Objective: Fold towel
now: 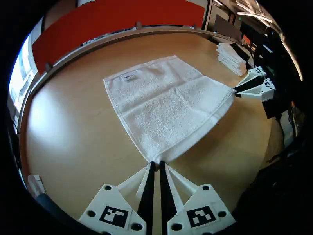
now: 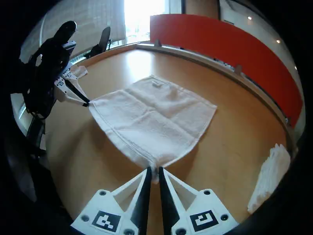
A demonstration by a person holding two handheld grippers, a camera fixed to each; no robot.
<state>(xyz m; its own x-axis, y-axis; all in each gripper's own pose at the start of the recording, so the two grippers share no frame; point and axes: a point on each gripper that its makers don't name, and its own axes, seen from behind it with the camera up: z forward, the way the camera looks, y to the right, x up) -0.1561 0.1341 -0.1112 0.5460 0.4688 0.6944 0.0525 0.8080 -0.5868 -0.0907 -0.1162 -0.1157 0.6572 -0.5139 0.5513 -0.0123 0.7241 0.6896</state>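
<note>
A white terry towel (image 1: 166, 102) lies spread flat on the wooden table (image 1: 70, 129), with a small label near its far corner. My left gripper (image 1: 157, 164) is shut on the towel's near corner, the cloth pinched between its black fingertips. In the left gripper view, my right gripper (image 1: 235, 91) grips the right-hand corner. In the right gripper view, the towel (image 2: 152, 113) fans out ahead and my right gripper (image 2: 154, 170) is shut on its near corner. My left gripper (image 2: 87, 104) holds the left corner there, with a dark-sleeved person behind it.
A stack of folded white towels (image 1: 231, 58) sits at the table's far right, seen again as that folded stack (image 2: 270, 176) in the right gripper view. A red partition (image 1: 117, 19) runs along the table's back edge. Office chairs (image 2: 103, 39) stand beyond.
</note>
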